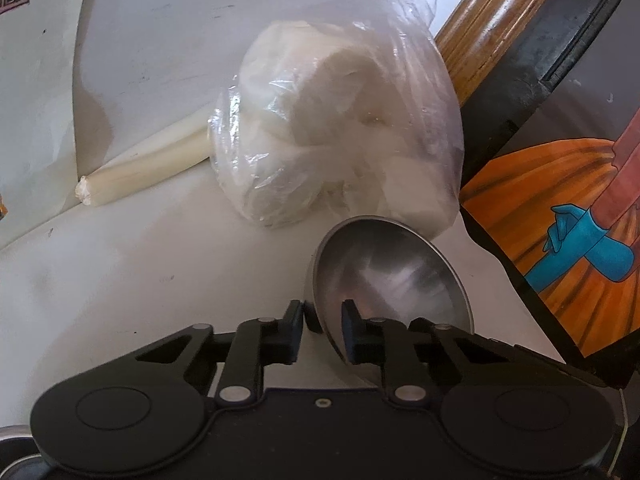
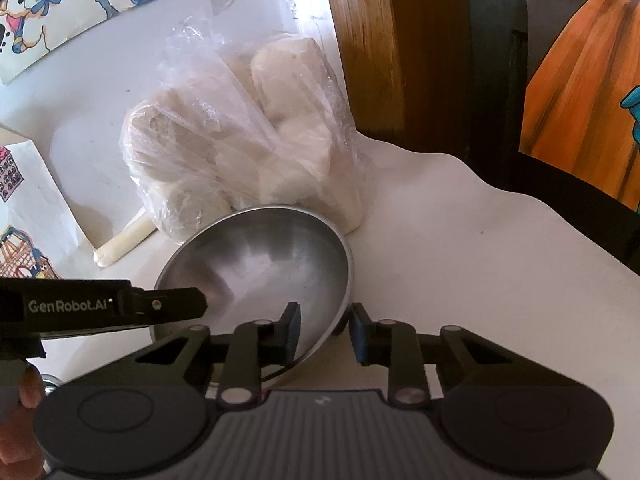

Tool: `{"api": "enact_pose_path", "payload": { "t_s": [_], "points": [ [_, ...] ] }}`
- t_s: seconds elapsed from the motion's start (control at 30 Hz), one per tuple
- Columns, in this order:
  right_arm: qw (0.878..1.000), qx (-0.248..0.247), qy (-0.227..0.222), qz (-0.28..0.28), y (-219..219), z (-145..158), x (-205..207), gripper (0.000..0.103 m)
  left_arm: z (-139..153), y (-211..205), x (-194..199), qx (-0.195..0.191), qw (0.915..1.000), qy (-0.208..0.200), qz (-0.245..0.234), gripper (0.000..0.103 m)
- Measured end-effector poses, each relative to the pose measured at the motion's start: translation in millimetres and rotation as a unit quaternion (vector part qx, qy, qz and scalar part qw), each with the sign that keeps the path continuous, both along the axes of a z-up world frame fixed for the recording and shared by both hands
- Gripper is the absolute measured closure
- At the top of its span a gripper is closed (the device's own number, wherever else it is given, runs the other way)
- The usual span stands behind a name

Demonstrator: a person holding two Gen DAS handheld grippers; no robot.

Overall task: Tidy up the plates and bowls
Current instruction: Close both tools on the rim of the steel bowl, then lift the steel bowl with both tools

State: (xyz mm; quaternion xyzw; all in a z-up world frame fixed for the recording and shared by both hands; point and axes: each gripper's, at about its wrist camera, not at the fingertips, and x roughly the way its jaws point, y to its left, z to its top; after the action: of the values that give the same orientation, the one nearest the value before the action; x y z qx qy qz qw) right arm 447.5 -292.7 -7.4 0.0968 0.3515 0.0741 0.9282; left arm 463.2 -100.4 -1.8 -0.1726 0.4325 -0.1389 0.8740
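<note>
A steel bowl (image 1: 392, 276) is held tilted above the white table, in front of a plastic bag. My left gripper (image 1: 322, 328) straddles its left rim, one finger outside and one inside, shut on it. In the right wrist view the same bowl (image 2: 264, 268) fills the centre. My right gripper (image 2: 326, 330) straddles its right rim, one finger inside and one outside, with a small gap beside the rim. The left gripper's body (image 2: 104, 304) reaches in from the left to the bowl's other side.
A clear plastic bag of white lumps (image 1: 340, 140) stands right behind the bowl, with a white candle (image 1: 144, 176) lying to its left. A wooden post (image 1: 492, 20) and a dark-framed orange painting (image 1: 560, 208) stand at right. Drawings (image 2: 60, 4) hang on the wall.
</note>
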Motion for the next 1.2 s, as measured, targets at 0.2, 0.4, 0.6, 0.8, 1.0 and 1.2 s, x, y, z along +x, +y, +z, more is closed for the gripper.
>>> {"api": "enact_pose_path", "payload": {
  "t_s": [0.2,0.4,0.6,0.8,1.0,1.2],
  "points": [
    [1.0,0.011,-0.007,-0.007,0,4,-6,0.076,4,2,-6,0.002,0.9999,-0.016,-0.002,0.084],
    [0.999,0.016,-0.029,-0.009,0,21,-18,0.076,26,8,-20,-0.001,0.999,-0.045,-0.002,0.084],
    [0.999,0.019,-0.043,0.001,1,37,-39,0.076,44,18,-44,-0.003,0.9974,-0.071,-0.008,0.084],
    [0.998,0.027,-0.048,0.016,5,51,-69,0.076,60,30,-73,-0.007,0.9967,-0.08,-0.012,0.084],
    [0.998,0.039,-0.044,0.037,10,58,-110,0.076,66,53,-114,-0.023,0.9963,-0.081,-0.021,0.084],
    [0.997,0.043,-0.037,0.058,19,59,-154,0.076,61,72,-157,-0.03,0.9968,-0.069,-0.028,0.084]
  ]
}}
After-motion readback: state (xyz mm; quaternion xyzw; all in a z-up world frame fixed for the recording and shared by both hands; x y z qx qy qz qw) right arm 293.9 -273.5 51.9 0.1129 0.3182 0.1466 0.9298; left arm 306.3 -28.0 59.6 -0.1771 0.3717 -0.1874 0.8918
